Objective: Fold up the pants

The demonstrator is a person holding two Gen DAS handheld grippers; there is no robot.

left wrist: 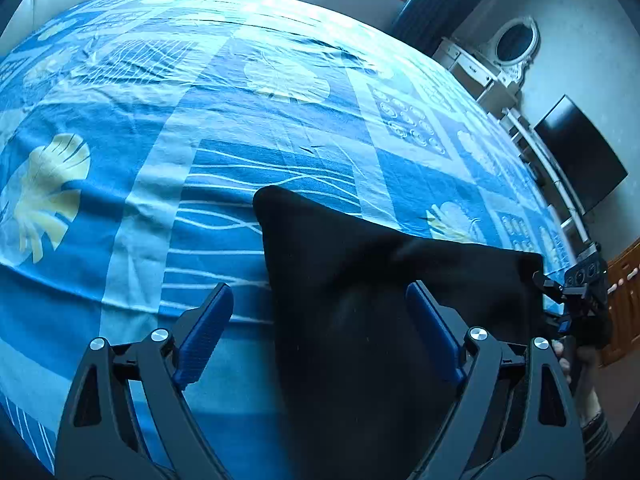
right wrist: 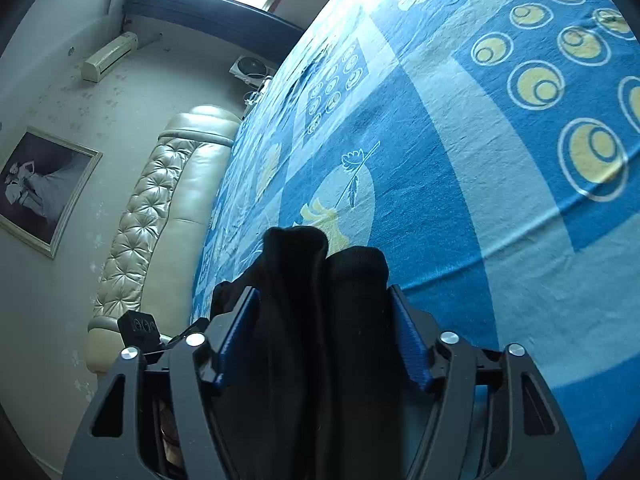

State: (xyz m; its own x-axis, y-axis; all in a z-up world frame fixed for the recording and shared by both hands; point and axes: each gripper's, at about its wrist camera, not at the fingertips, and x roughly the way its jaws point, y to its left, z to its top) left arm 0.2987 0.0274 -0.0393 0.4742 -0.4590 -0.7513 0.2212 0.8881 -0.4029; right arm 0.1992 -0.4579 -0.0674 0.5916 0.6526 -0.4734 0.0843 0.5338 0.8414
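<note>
My left wrist camera looks steeply down along my left claw (left wrist: 320,332), close over the bed (left wrist: 160,128), facing the far window wall. My right wrist camera looks shallower along my right claw (right wrist: 320,332), toward the headboard (right wrist: 168,216). Both views share the black pants (left wrist: 360,300) and the bedsheet.

Blue patterned bedsheet (left wrist: 280,128) covers the bed. Tufted cream headboard (right wrist: 160,216) adjoins it. Framed picture (right wrist: 38,188) and air conditioner (right wrist: 108,56) are wall-mounted. Oval mirror (left wrist: 516,42) stands near a dark monitor (left wrist: 580,156).

Black pants (left wrist: 360,280) (blue patterned bedsheet (left wrist: 200,120))
</note>
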